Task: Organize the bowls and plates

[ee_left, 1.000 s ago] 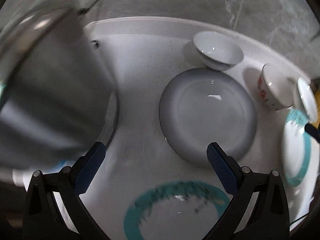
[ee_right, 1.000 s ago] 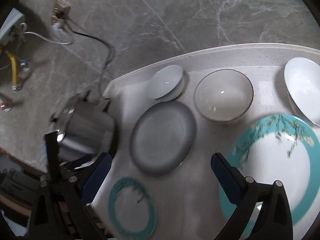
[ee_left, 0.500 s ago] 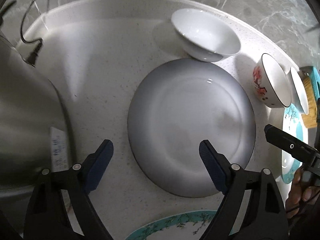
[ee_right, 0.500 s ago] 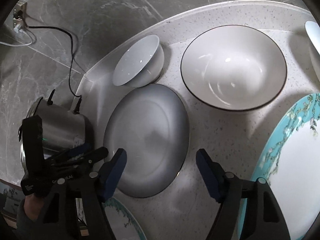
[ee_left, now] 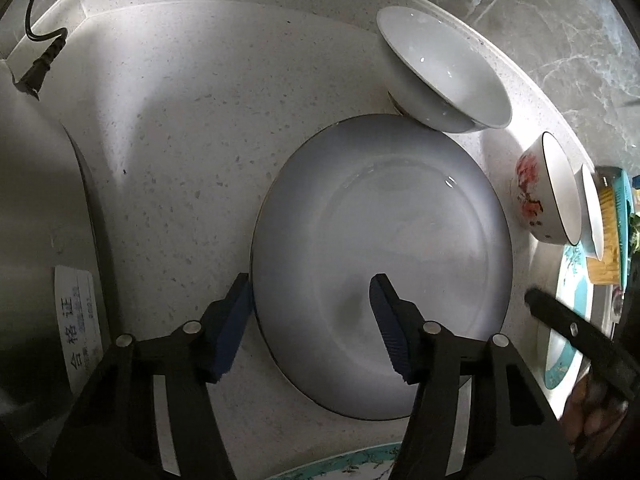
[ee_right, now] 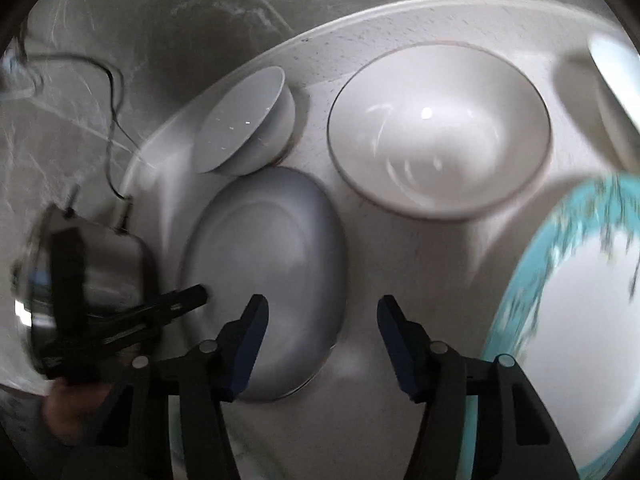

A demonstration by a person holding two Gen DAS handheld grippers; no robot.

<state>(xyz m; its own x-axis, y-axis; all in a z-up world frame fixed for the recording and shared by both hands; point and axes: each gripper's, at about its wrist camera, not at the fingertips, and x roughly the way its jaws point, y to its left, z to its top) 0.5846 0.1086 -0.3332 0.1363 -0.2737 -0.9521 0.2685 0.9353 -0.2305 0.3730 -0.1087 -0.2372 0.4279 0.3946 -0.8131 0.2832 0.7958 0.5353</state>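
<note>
Now the left gripper point(ee_left: 310, 320) hangs steeply over the grey plate point(ee_left: 384, 264), its jaws half spread after closing in; the plate's 9 o'clock rim sits between the blue pads, one pad just outside the edge and the other above the plate's well, and neither visibly presses on it. The right gripper point(ee_right: 320, 340) stands the same way at the plate's opposite edge, jaws likewise half spread and lately narrowing, one pad over the grey plate point(ee_right: 268, 264) and the other over bare surface point(ee_right: 384, 264). That view is smeared, so whether a pad touches the rim I cannot tell.

The plate lies flat on the speckled white surface point(ee_left: 180, 120). At its 1 o'clock a white bowl point(ee_left: 440, 68) leans tilted against the rim. At 3 o'clock, in the left wrist view, stands a bowl with red flowers point(ee_left: 540, 192), apart from the plate. A teal-rimmed plate point(ee_right: 580, 312) lies at 3 o'clock in the right wrist view, and a wide white bowl point(ee_right: 440, 132) sits at 1 o'clock there. A steel pot point(ee_left: 36, 240) with a power plug point(ee_left: 40, 64) fills the 9 o'clock side.
</note>
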